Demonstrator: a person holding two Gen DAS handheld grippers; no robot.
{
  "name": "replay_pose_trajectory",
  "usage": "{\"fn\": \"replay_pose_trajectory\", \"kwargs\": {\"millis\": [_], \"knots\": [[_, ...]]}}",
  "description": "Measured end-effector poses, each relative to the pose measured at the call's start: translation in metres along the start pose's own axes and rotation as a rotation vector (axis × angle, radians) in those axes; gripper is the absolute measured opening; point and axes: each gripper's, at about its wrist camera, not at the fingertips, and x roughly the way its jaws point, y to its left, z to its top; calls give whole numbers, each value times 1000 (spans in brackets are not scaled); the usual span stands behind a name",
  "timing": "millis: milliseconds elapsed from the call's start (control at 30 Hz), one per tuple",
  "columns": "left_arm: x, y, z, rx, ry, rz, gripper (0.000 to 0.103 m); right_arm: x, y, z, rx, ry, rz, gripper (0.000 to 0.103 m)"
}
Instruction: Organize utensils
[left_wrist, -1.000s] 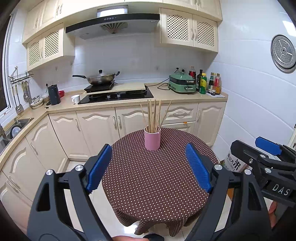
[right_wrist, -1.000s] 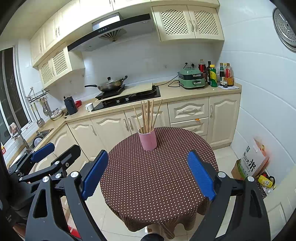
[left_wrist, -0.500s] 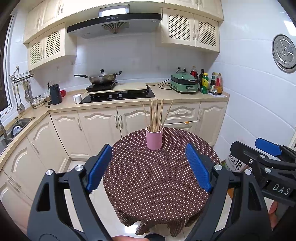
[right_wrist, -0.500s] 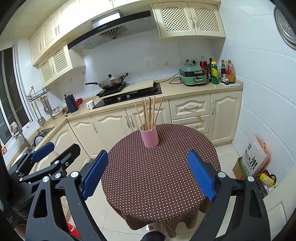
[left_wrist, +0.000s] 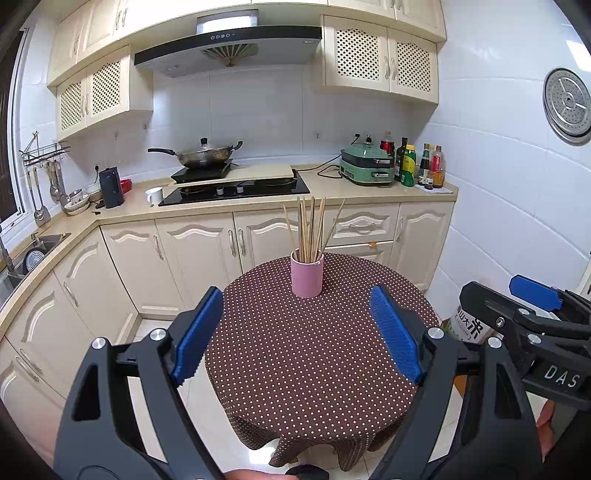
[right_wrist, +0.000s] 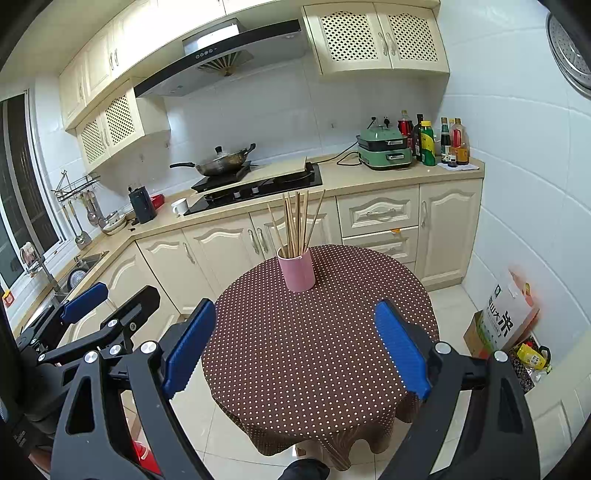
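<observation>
1. On the round table (left_wrist: 314, 362) with its brown dotted cloth stands a pink cup (left_wrist: 306, 274), upright, toward the far side of the tabletop.
2. Sticking out of that cup is a bundle of wooden chopsticks (left_wrist: 312, 229); they fan apart at the top, and one leans well out to the right.
3. Apart from the cup, no loose utensil shows on the cloth in either view, so the chopsticks seem already gathered into one holder.
4. Nearer the camera, the left gripper (left_wrist: 295, 332) is spread wide with nothing between its blue pads; it hovers over the near edge of the table, well apart from the cup.
5. Beside it, the right gripper (right_wrist: 295, 343) is likewise spread wide and empty, also short of the cup.
6. Judging from this, either the sorting is finished or it has not begun. If work is left, it would be straightening the fanned sticks or moving them elsewhere; the pictures do not say which.
7. Other utensils hang on a wall rack (left_wrist: 40, 155) by the sink, far from both grippers; whether they belong to the task I cannot tell.
</observation>
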Motion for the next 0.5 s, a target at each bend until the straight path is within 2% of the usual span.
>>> {"fn": "replay_pose_trajectory", "kwargs": {"millis": [500], "knots": [[5,-3,-1,1,-10,1,81,4,-2,1,11,5,0,85]]}}
